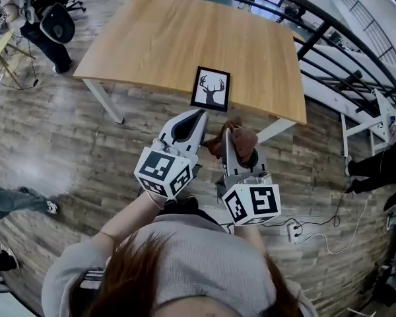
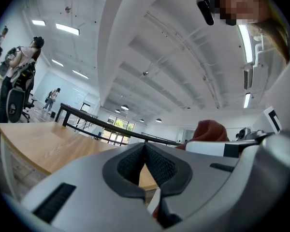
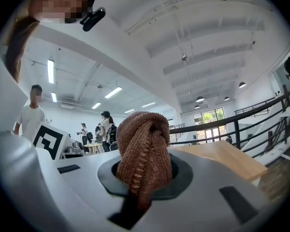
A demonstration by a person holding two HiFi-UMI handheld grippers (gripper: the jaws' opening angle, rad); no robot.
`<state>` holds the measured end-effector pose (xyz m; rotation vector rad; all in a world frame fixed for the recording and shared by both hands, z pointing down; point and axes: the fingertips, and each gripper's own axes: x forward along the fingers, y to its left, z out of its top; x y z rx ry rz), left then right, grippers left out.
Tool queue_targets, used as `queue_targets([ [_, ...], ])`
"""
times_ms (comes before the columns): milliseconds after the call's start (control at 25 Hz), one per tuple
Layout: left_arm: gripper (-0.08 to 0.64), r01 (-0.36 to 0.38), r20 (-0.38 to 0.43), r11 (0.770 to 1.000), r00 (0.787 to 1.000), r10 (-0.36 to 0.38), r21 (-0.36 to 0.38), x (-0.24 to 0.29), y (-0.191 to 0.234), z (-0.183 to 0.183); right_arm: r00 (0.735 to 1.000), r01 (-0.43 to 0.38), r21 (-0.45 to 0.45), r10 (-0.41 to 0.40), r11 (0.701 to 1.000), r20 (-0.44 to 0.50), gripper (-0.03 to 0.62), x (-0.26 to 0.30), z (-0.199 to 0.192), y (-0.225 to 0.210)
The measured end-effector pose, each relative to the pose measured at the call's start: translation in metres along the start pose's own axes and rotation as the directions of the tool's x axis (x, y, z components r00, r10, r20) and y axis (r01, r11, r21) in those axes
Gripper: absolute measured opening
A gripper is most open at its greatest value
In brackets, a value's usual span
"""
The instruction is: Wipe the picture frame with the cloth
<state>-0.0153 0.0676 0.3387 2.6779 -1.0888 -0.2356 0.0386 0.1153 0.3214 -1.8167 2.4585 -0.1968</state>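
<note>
A black picture frame [image 1: 210,88] with a deer-head print lies flat near the front edge of the wooden table [image 1: 158,38]. Just short of that edge, over the floor, my two grippers point level toward the table. The right gripper [image 1: 229,135] is shut on a brown knitted cloth [image 1: 240,140], which bunches up between its jaws in the right gripper view as cloth [image 3: 144,156]. My left gripper [image 1: 200,114] sits to its left, shut and empty, its dark pads meeting in the left gripper view at gripper [image 2: 145,148]. The cloth [image 2: 210,130] shows red-brown to the right there.
A black railing [image 1: 330,25] runs behind and to the right of the table. White table legs [image 1: 104,99] stand at the front corners. A seated person [image 1: 36,12] is at the far left, another person's leg [image 1: 16,200] at the left edge. A power strip [image 1: 294,230] lies on the floor.
</note>
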Motion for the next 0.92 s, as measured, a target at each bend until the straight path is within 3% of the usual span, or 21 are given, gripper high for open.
queue_targets([
  [920,0.008,-0.002,0.003,1.000,1.000,0.002,0.008,0.011,-0.005,-0.001,1.000,-0.014,0.002,0.014,1.000,0.005,0.055,0.000,0.001,-0.005],
])
